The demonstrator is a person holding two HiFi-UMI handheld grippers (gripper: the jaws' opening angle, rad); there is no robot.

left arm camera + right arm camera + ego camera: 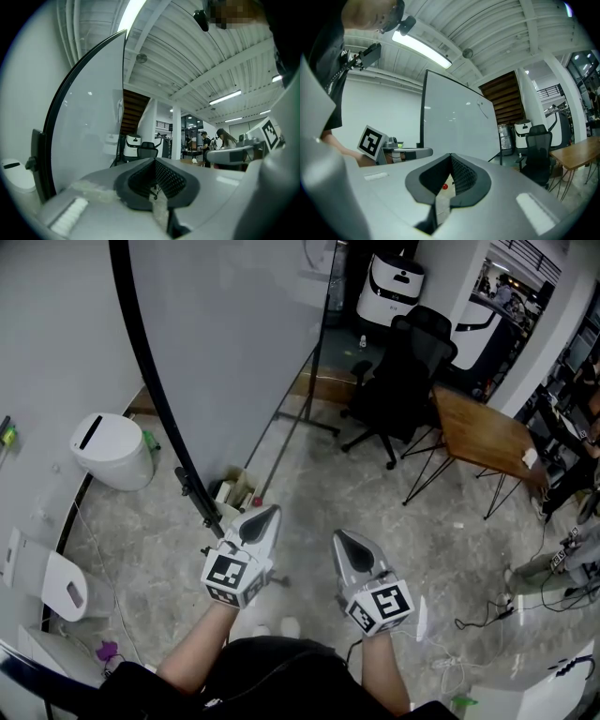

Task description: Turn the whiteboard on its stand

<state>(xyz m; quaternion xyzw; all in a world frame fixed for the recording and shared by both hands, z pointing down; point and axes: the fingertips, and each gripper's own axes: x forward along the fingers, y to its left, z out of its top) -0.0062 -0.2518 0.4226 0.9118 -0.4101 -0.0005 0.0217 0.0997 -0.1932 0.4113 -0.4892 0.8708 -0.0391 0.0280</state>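
The whiteboard [234, 334] is a big white panel in a black frame [155, 381], standing on edge at the upper left on a thin black stand [300, 418]. My left gripper [265, 517] is just right of the frame's lower end, near a black fitting [199, 495], and looks apart from it. Its jaws are shut with nothing between them. My right gripper [343, 542] hovers beside it over the floor, also shut and empty. In the left gripper view the whiteboard [89, 131] rises left of the gripper [153, 161]. In the right gripper view the whiteboard [454, 122] stands beyond the gripper [451, 157].
A white bin [112, 451] stands left of the board and a small box of items [234, 491] lies at its foot. A black office chair [403, 371] and a wooden table [483, 432] are at the right. Cables [497, 606] trail on the floor.
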